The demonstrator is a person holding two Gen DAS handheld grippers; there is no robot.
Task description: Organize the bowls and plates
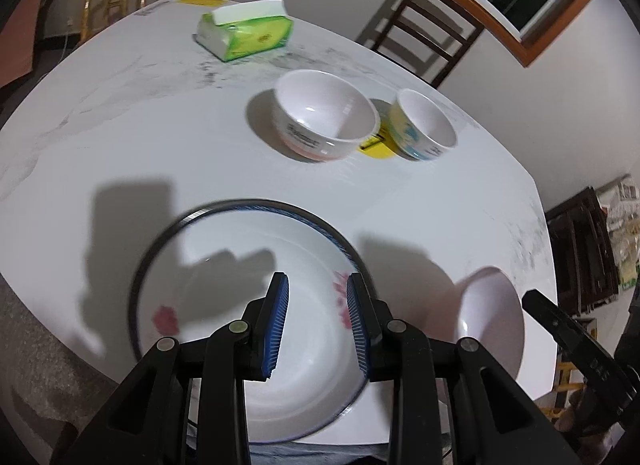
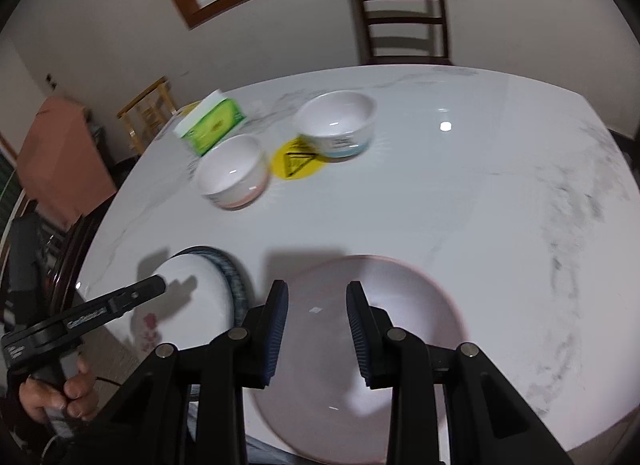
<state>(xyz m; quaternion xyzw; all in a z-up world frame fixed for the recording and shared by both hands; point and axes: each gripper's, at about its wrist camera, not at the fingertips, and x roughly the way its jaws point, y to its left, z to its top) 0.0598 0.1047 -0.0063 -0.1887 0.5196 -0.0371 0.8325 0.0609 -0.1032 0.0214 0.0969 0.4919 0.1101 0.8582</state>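
A white plate with a blue rim and red flowers (image 1: 224, 265) lies at the table's near edge, right under my left gripper (image 1: 318, 281). Its jaws stand apart with nothing between the pads. To its right lies a pink-rimmed white plate (image 2: 408, 297), under my right gripper (image 2: 318, 289), which is open and empty too. Each plate also shows in the other view: the pink-rimmed plate (image 1: 492, 317) and the blue-rimmed plate (image 2: 192, 305). Farther back stand a white bowl with a pink base (image 1: 326, 117) (image 2: 234, 171) and a bowl with a blue and yellow pattern (image 1: 426, 125) (image 2: 336, 125).
The white marble table (image 2: 480, 185) also carries a green tissue pack (image 1: 246, 29) at the back and a round yellow sticker (image 2: 294, 163) between the bowls. A dark wooden chair (image 2: 404, 13) stands behind the table. A hand (image 2: 60, 393) holds the left gripper's handle.
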